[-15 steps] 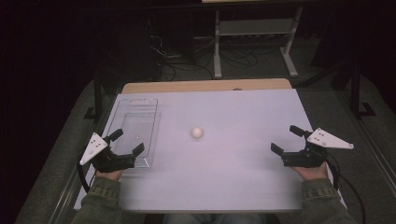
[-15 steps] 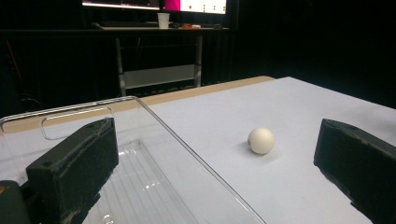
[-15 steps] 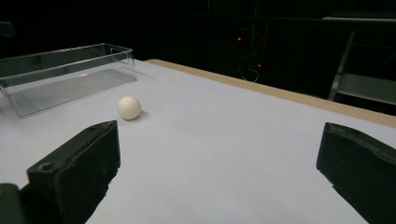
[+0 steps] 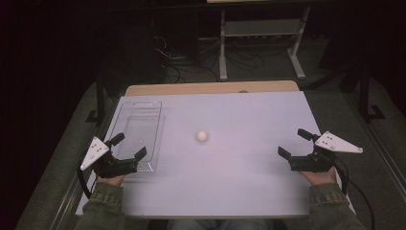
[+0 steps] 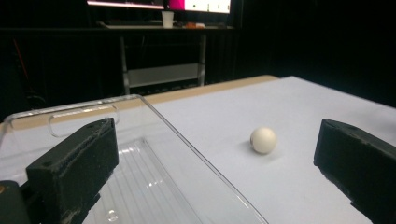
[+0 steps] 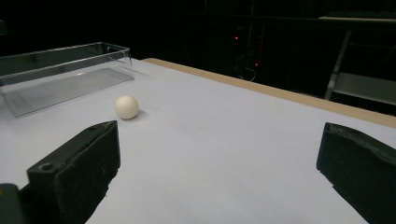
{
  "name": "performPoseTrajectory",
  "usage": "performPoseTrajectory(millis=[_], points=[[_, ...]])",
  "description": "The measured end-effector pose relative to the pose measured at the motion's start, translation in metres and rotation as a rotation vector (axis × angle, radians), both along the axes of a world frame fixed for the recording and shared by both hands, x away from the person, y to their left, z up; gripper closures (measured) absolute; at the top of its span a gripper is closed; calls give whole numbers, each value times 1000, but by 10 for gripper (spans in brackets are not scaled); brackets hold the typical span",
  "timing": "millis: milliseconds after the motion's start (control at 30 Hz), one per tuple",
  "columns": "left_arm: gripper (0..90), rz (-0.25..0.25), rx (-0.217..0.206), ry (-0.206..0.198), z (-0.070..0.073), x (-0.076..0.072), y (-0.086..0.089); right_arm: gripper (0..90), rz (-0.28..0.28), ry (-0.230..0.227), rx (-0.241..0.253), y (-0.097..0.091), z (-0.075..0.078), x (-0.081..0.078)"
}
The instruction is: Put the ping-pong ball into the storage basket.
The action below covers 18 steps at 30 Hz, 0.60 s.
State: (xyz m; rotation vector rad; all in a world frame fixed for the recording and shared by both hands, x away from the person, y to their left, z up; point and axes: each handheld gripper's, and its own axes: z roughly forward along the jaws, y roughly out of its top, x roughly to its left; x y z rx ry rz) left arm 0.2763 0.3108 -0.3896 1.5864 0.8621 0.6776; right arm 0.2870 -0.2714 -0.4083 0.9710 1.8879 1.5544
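Both grippers (image 4: 127, 146) (image 4: 292, 143) gape empty; ball (image 4: 202, 136) looks light, hard, rolls easily, so you pinch it across its middle

My three camera angles on the table

From overhead I look forward and down across the whole table (image 4: 239, 191); my two gripper cameras sit low near its surface, each facing inward, both sharing the white ball (image 5: 263, 140) and clear tray (image 6: 56, 74).

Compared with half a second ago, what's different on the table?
Nothing visibly changed. The white ball lies alone mid-table, the clear tray sits at the left edge, and the left tongs and right tongs hover open, empty.
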Motion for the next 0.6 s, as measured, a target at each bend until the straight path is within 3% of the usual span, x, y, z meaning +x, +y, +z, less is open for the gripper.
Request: performPoseTrajectory(millis=[167, 367, 600], points=[[0, -19, 24, -2, 6, 1, -7, 0, 19, 3, -21, 5, -1, 0], [0, -28, 3, -9, 18, 2, -6, 0, 13, -2, -19, 4, -1, 0], [0, -39, 41, -20, 25, 4, -8, 0, 10, 1, -10, 4, -1, -1]])
